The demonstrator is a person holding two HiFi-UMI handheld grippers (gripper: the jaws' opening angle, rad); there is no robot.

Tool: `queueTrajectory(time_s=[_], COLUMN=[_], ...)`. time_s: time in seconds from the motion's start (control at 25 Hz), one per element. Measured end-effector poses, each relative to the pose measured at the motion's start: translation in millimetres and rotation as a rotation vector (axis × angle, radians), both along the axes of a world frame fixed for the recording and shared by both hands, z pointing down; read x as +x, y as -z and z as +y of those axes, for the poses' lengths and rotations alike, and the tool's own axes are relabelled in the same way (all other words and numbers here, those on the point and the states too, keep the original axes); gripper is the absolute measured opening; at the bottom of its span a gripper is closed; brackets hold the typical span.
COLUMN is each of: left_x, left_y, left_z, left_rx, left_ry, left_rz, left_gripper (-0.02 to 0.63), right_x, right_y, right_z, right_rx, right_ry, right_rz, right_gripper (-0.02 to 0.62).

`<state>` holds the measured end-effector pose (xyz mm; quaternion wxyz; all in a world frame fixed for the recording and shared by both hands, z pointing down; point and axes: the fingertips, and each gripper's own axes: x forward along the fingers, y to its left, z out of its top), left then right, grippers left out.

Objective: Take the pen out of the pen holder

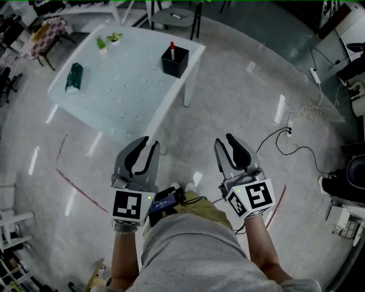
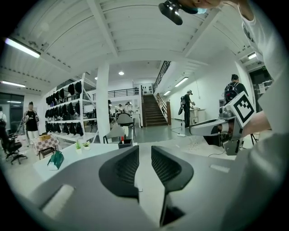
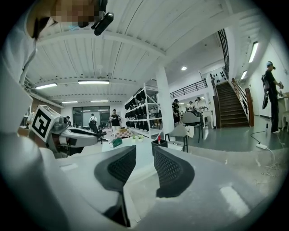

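Note:
A black pen holder (image 1: 174, 61) stands near the far right corner of the white table (image 1: 122, 94), with a red-capped pen (image 1: 171, 45) upright in it. Both grippers hang over the floor, well short of the table. My left gripper (image 1: 149, 142) is open with nothing between its fingers. My right gripper (image 1: 223, 140) is open and empty too. In the left gripper view the left gripper (image 2: 145, 151) points toward the holder (image 2: 125, 143), far off. In the right gripper view the holder (image 3: 159, 143) and pen (image 3: 158, 137) show just beyond the right gripper (image 3: 144, 151).
A green pouch (image 1: 74, 77) and two small potted plants (image 1: 108, 41) sit on the table's left side. A chair (image 1: 174, 17) stands behind the table. Cables (image 1: 296, 142) and a power strip (image 1: 315, 74) lie on the floor at right. People stand by distant shelves and stairs.

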<state>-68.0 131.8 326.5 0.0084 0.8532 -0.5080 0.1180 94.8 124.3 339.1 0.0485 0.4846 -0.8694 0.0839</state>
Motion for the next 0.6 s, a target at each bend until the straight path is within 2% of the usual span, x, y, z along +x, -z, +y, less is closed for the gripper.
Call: queueTrajectory(time_s=[0.16, 0.6], left_x=[-0.2, 21.1], left_y=[-5.9, -0.9], left_z=[5.1, 16.1], left_rx=[-0.015, 0.007], left_ry=[0.02, 0.047], left_rz=[-0.018, 0.003], left_gripper=[0.086, 0.086], right_x=[2.1, 18.4], right_y=[-2.6, -9.4], right_z=[-1.1, 4.9], right_rx=[-0.003, -0.008], right_ry=[0.017, 0.057], right_rz=[-0.007, -0.009], right_gripper=[0.121, 0.121])
